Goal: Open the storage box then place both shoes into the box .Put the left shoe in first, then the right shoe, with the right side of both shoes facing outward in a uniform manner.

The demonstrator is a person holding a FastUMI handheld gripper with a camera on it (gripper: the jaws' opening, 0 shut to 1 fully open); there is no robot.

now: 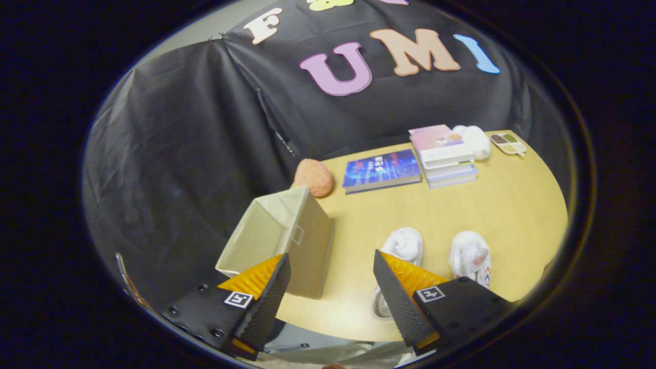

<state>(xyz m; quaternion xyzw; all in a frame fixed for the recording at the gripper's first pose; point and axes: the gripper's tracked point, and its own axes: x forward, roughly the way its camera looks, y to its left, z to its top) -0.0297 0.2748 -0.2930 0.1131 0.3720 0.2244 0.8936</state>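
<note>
A beige fabric storage box (279,233) stands open-topped on the wooden table (461,210), just beyond my left finger, with nothing seen inside it. Two white shoes lie on the table to its right. One shoe (405,248) sits right behind my right finger, which hides part of it. The other shoe (470,256), with red and blue marks on its side, lies further right. My gripper (330,287) hangs open above the table's near edge, with nothing between its fingers.
Behind the box rests an orange-pink rounded lump (313,177). Farther back lie a blue book (382,170), a stack of books (445,155), a white object (475,139) and a small palette-like tray (507,143).
</note>
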